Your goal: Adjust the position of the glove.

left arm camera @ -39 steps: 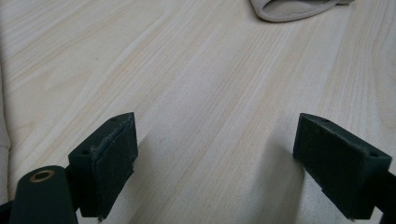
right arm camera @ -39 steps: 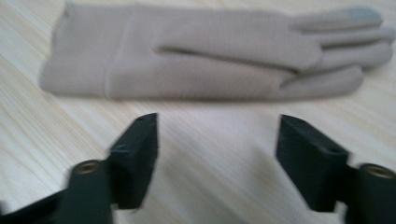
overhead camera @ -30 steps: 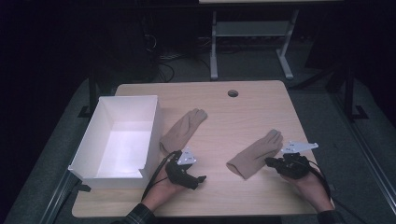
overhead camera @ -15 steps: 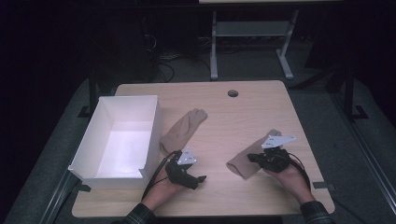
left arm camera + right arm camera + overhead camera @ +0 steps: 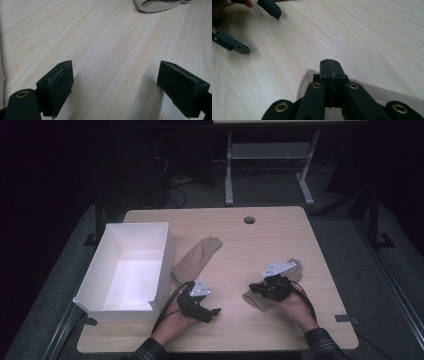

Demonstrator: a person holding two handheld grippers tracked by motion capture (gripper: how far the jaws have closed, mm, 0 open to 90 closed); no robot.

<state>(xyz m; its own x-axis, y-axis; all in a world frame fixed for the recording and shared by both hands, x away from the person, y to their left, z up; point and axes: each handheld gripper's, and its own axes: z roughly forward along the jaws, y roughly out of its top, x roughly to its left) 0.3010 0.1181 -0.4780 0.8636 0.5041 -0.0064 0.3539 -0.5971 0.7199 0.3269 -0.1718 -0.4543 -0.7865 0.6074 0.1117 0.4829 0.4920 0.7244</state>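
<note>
Two beige gloves lie flat on the wooden table (image 5: 280,235). One glove (image 5: 197,257) lies beside the white box. The other glove (image 5: 253,301) lies under my right gripper (image 5: 252,288). In the right gripper view that gripper (image 5: 330,66) has its jaws pressed together with nothing between them, just above the glove's cuff (image 5: 303,86). My left gripper (image 5: 212,312) rests low over the table near the front edge and points right. Its jaws stand wide open over bare wood (image 5: 115,82), and the right glove's cuff (image 5: 157,5) lies beyond them.
An open white box (image 5: 95,280) stands on the table's left side, next to the left hand. A round cable hole (image 5: 249,219) sits at the table's far edge. The left gripper's open jaws (image 5: 262,33) lie a short way ahead of the right gripper.
My right hand has slid left from the right glove's fingertip end to over its cuff end, jaws staying shut. The glove, the left gripper and the box have stayed put.
</note>
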